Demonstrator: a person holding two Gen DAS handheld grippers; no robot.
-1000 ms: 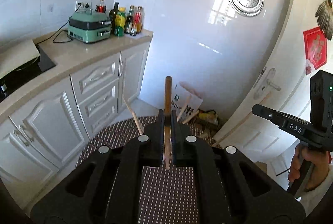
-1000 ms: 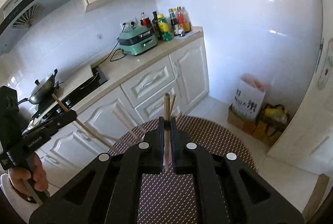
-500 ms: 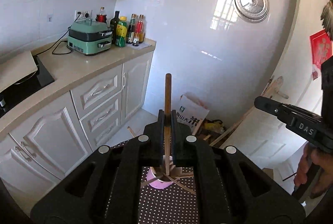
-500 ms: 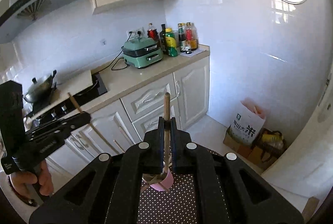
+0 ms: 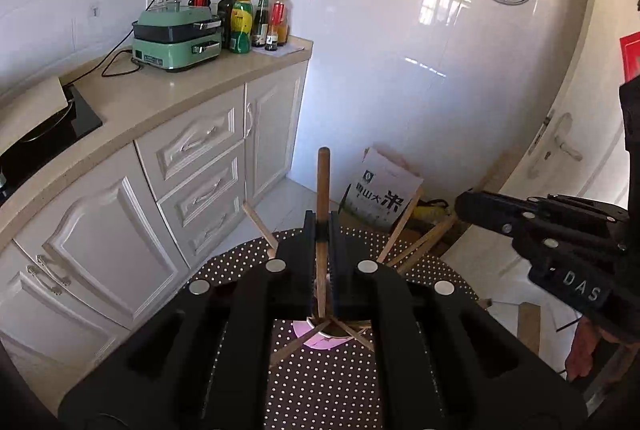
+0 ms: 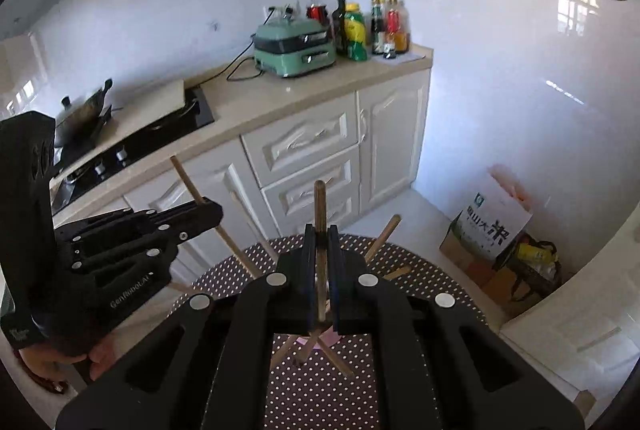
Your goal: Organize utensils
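Note:
My left gripper [image 5: 321, 226] is shut on a wooden chopstick [image 5: 323, 182] that stands upright, its lower end pointing into a pink cup [image 5: 316, 336]. Several more chopsticks fan out of that cup on the round polka-dot table [image 5: 320, 382]. My right gripper [image 6: 320, 236] is shut on another wooden chopstick [image 6: 319, 202], also upright above the pink cup [image 6: 334, 340]. In the left wrist view the right gripper [image 5: 464, 204] comes in from the right. In the right wrist view the left gripper [image 6: 214, 210] comes in from the left with its slanting chopstick [image 6: 188, 182].
Beyond the table runs a kitchen counter [image 5: 168, 90] with a green cooker [image 5: 176, 38], several bottles [image 5: 256, 20] and a black hob [image 6: 132, 146] with a wok. A rice bag [image 5: 380, 190] and boxes stand on the floor by the white wall. A door [image 5: 560, 150] is at right.
Both grippers have come down and forward with their chopsticks. The table has drawn closer, and the pink cup now shows under the jaws.

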